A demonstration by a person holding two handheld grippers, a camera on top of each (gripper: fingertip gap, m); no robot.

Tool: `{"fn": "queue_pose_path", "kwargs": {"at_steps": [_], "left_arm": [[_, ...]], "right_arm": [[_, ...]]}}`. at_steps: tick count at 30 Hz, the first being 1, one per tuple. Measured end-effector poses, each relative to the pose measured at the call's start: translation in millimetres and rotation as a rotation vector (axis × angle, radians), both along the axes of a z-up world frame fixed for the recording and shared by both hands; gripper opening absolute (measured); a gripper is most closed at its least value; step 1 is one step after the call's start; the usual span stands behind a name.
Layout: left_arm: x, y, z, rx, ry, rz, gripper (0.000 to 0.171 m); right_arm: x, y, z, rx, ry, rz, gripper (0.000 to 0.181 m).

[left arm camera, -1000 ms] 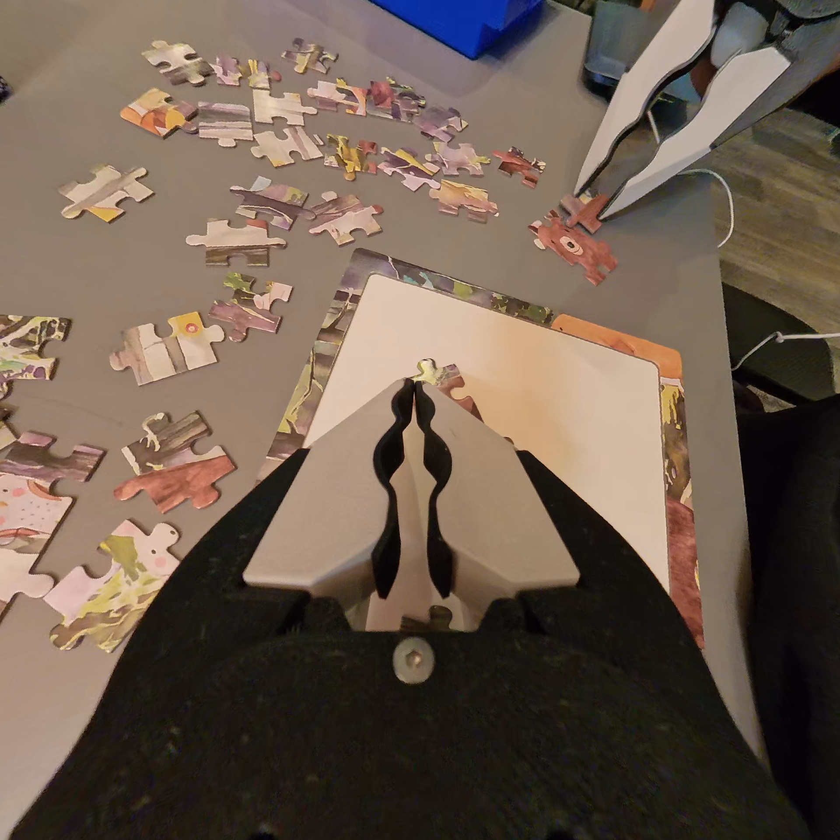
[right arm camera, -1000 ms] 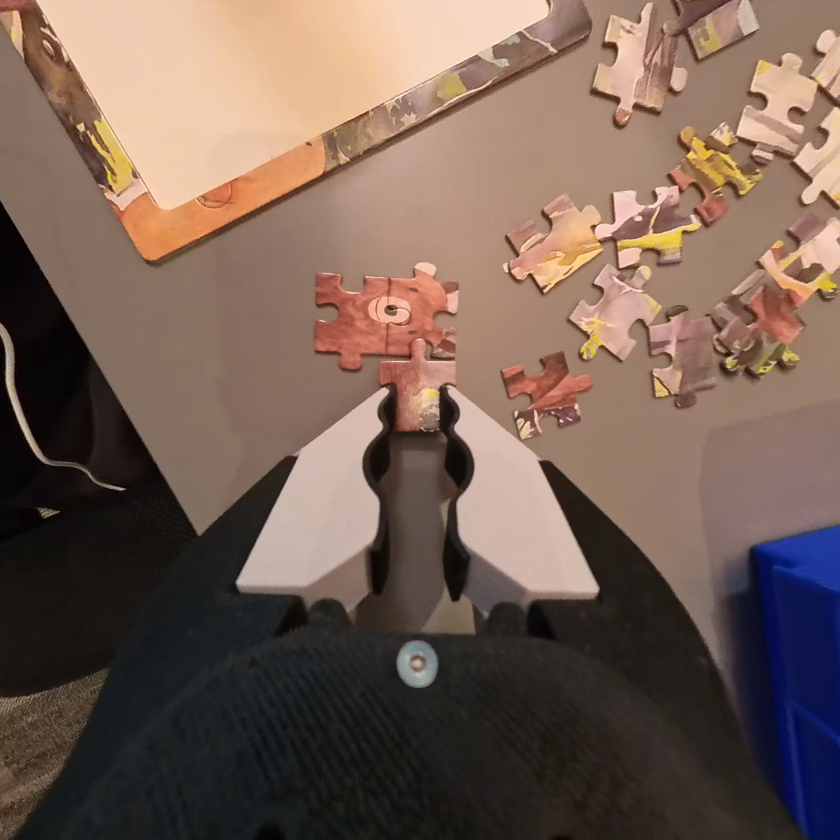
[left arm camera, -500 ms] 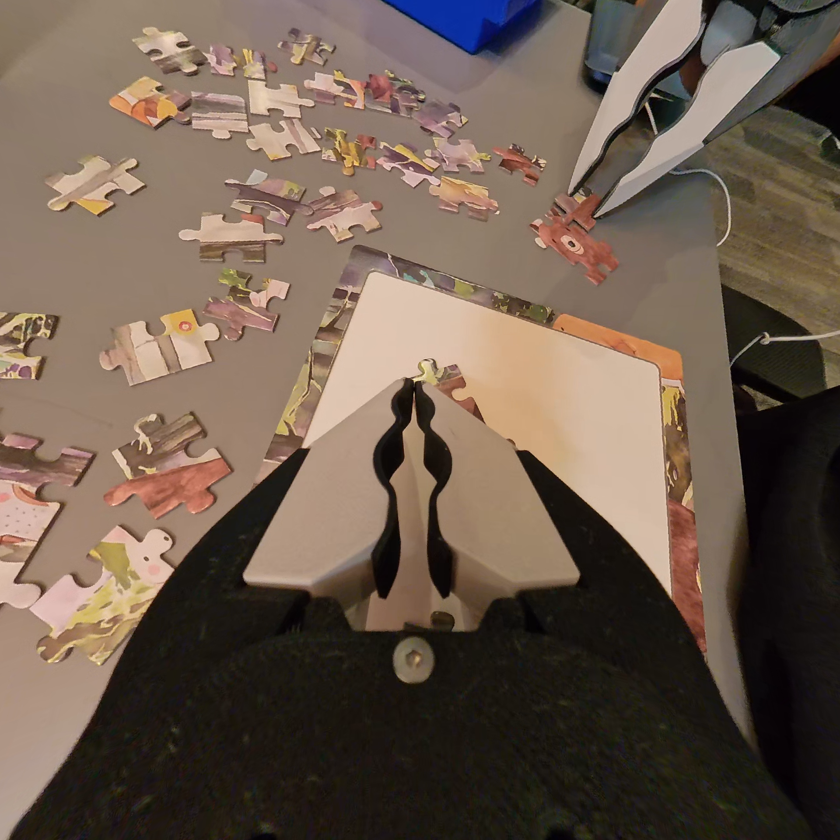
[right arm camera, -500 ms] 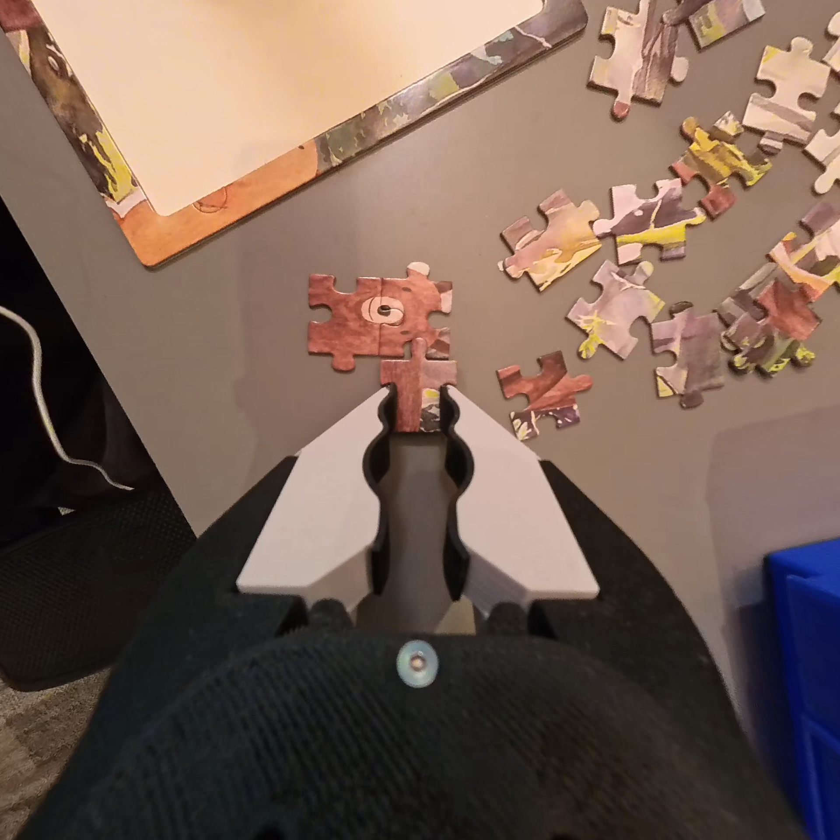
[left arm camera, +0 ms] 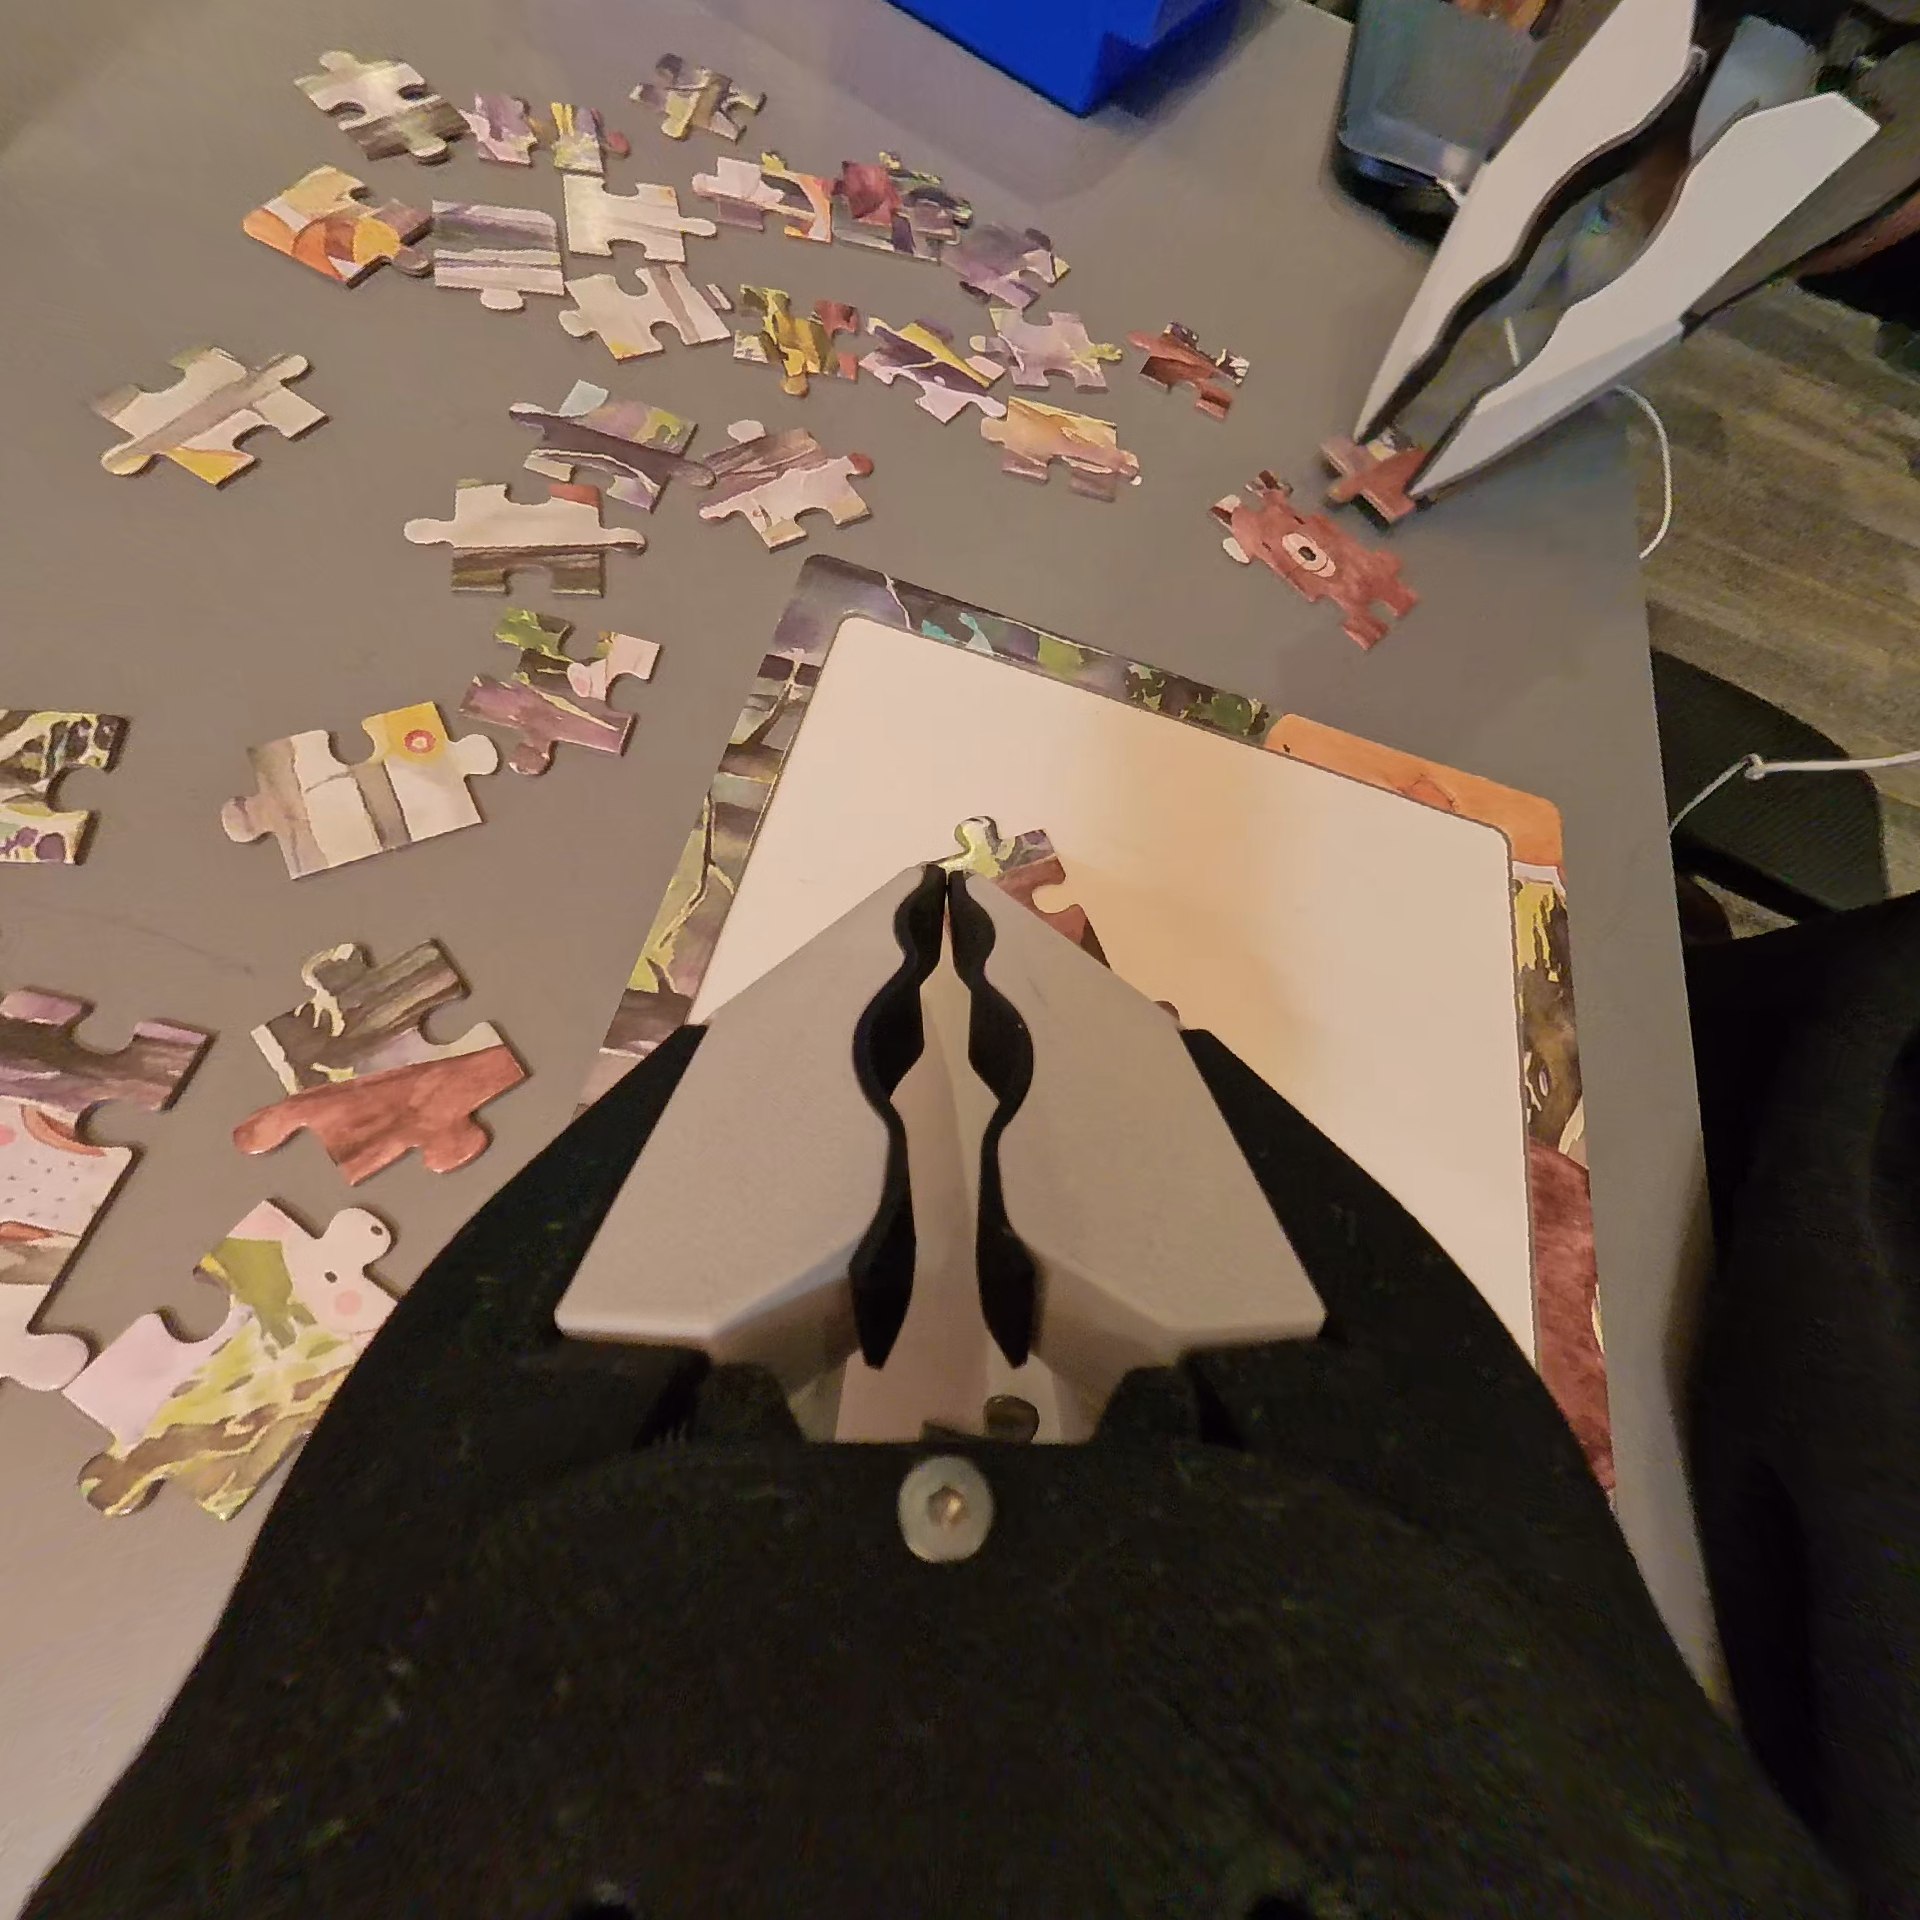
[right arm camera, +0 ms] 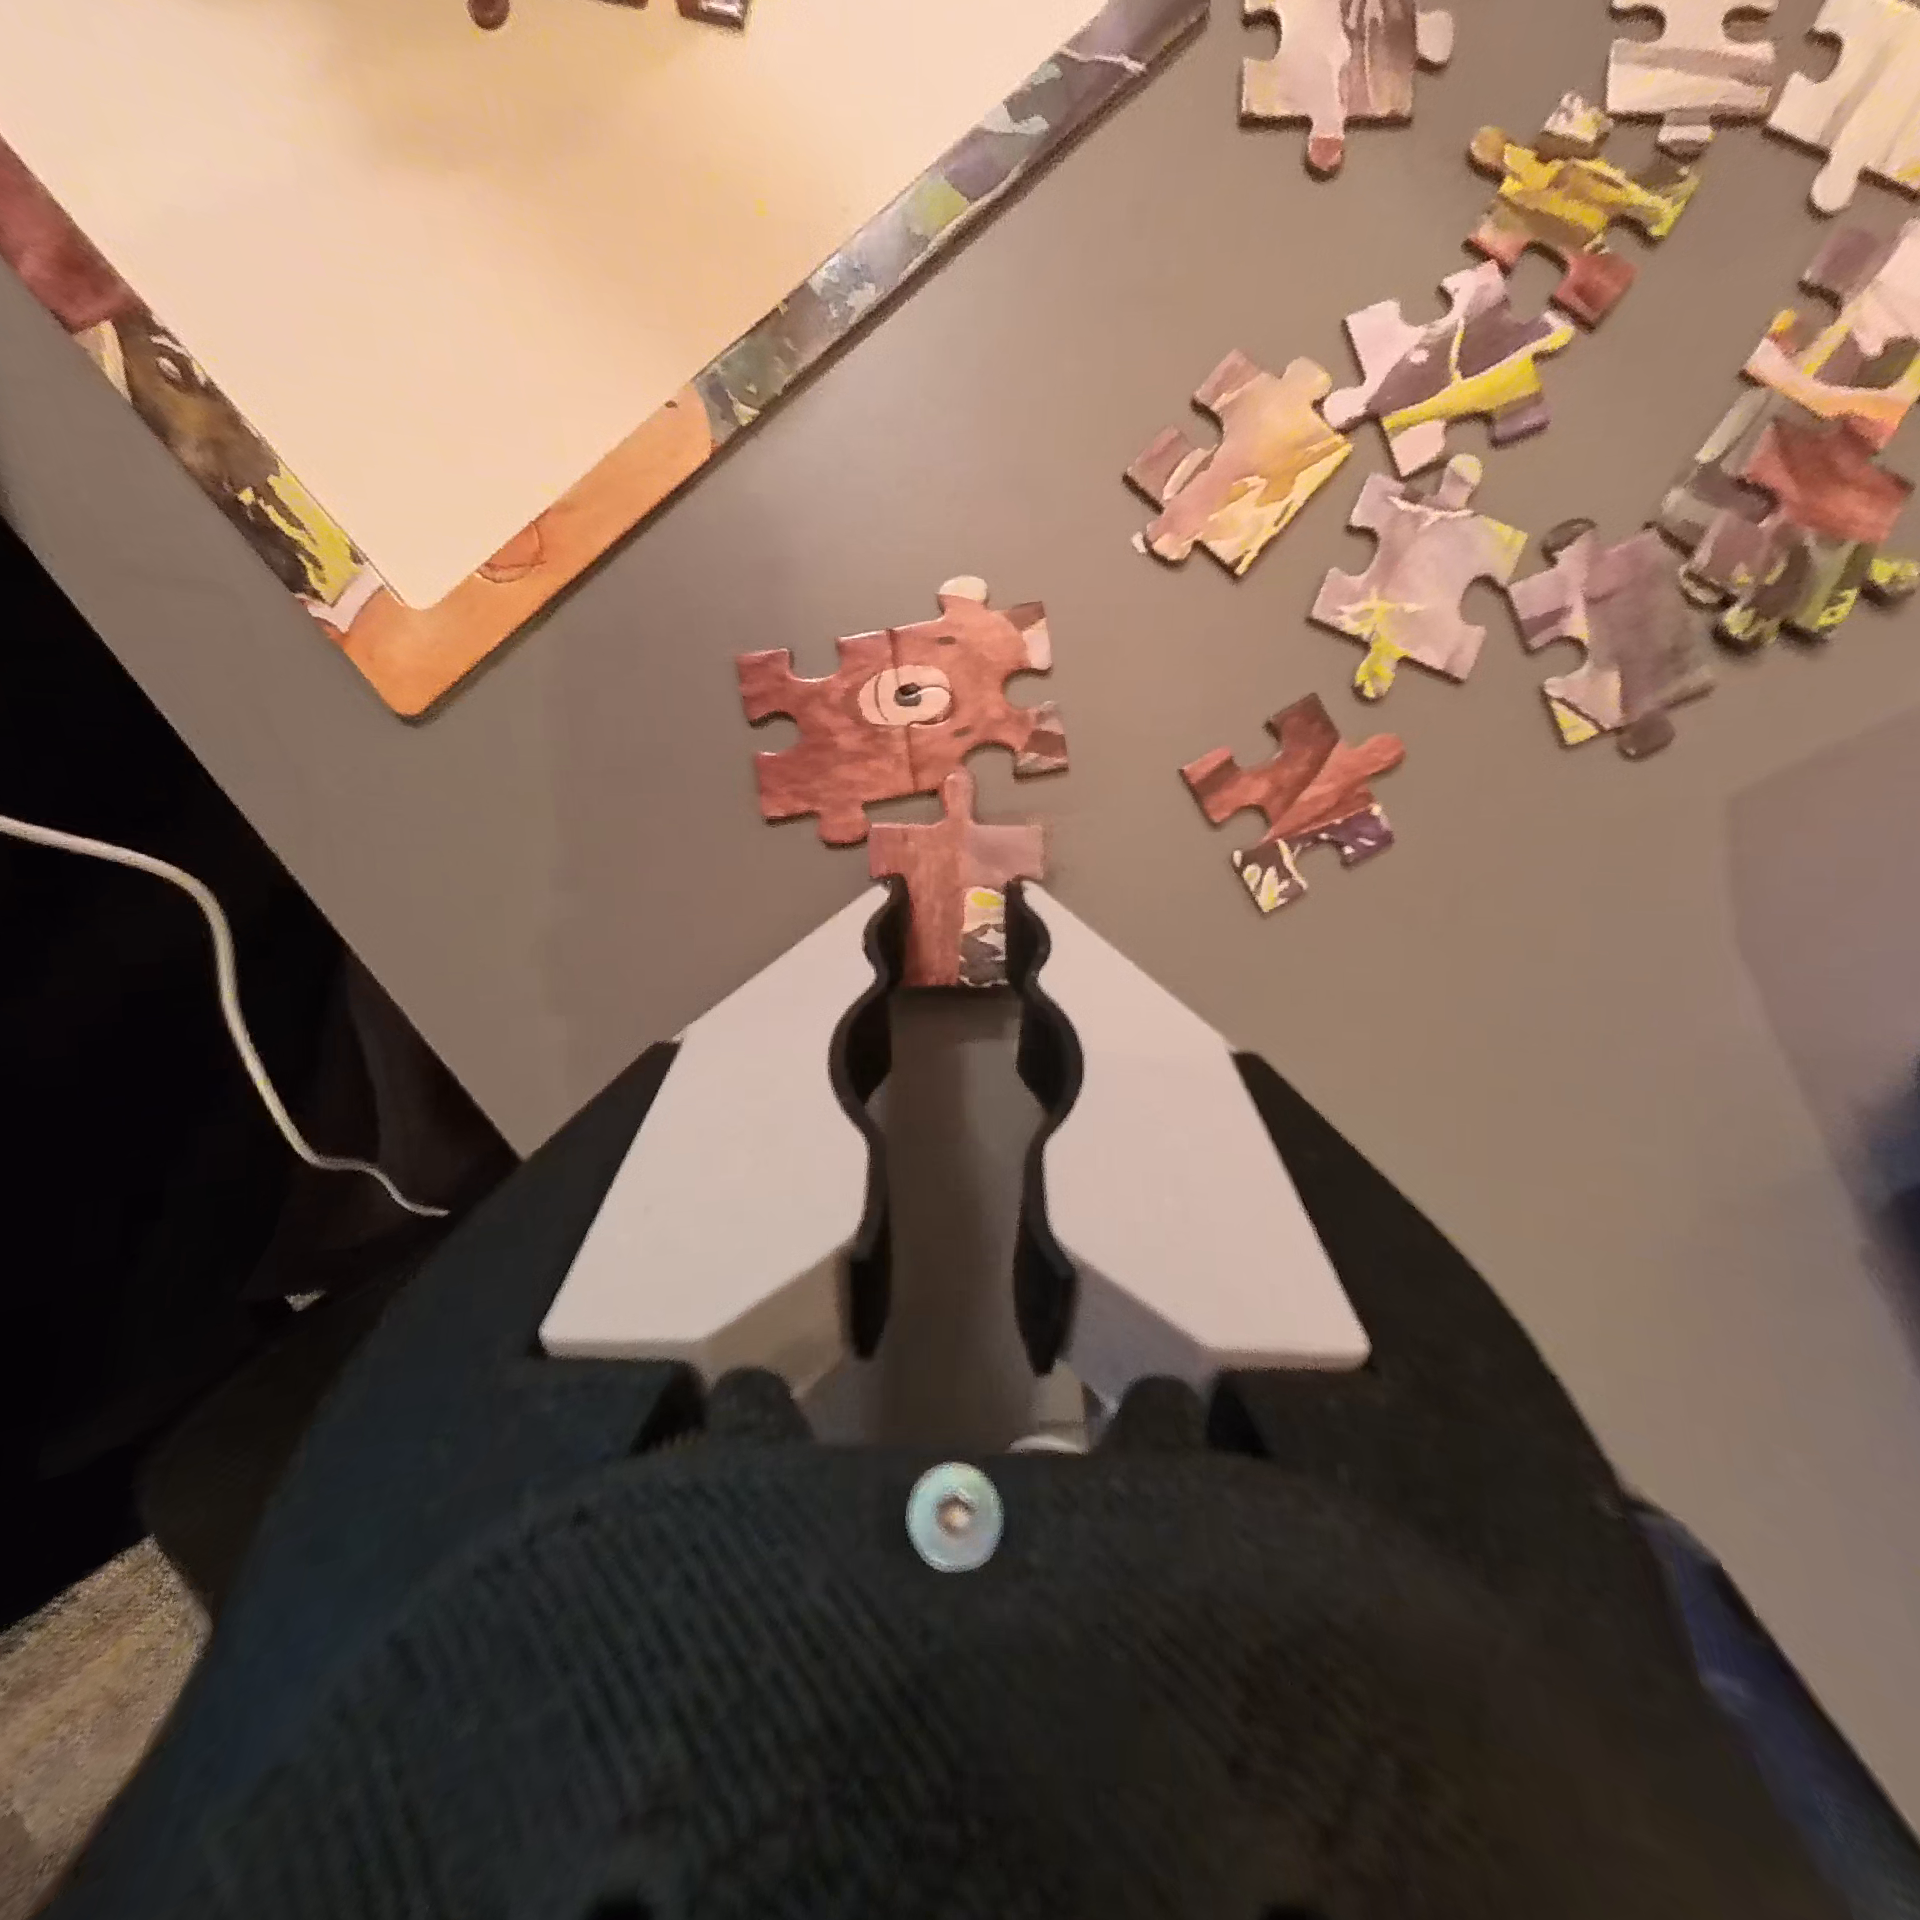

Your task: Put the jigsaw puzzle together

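Piece [right arm camera: 954, 883] pinched in the right gripper [right arm camera: 954, 904] points its tab at the bear pair [right arm camera: 904, 717] just beside the tray [right arm camera: 582, 499]. Over the tray, left gripper [left arm camera: 948, 878] tips meet on another piece [left arm camera: 1003, 847], mostly hidden; the grip itself is unclear.

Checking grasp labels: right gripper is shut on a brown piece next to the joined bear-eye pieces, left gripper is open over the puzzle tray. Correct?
Not quite: the left gripper is shut, pinching a puzzle piece over the puzzle tray, as the left wrist view shows. The rest holds: the right gripper is shut on a brown piece next to the joined bear-eye pieces.
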State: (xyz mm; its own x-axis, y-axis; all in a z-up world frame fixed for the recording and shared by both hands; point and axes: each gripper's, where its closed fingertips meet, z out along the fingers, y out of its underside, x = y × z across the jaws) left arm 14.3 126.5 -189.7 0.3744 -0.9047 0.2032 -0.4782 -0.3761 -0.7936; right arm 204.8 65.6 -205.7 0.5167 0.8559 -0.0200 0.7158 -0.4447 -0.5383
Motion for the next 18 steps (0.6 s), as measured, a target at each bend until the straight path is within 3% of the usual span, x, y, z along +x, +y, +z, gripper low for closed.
{"fn": "queue_pose_path", "kwargs": {"at_steps": [6,8,14,18], "left_arm": [[0,0,-1,-0.001,0.005,0.001,0.000],[0,0,-1,0.001,0.007,0.002,0.000],[1,-2,-2,0.004,0.015,-0.007,0.000],[0,-2,-2,0.009,0.019,-0.006,0.000]], "right_arm": [[14,-2,-7,-0.098,-0.065,-0.267,0.018],[6,-14,-6,-0.187,-0.021,-0.292,0.031],[16,-23,3,-0.205,0.010,-0.313,0.034],[22,-27,-5,-0.225,-0.007,-0.327,0.037]]}}
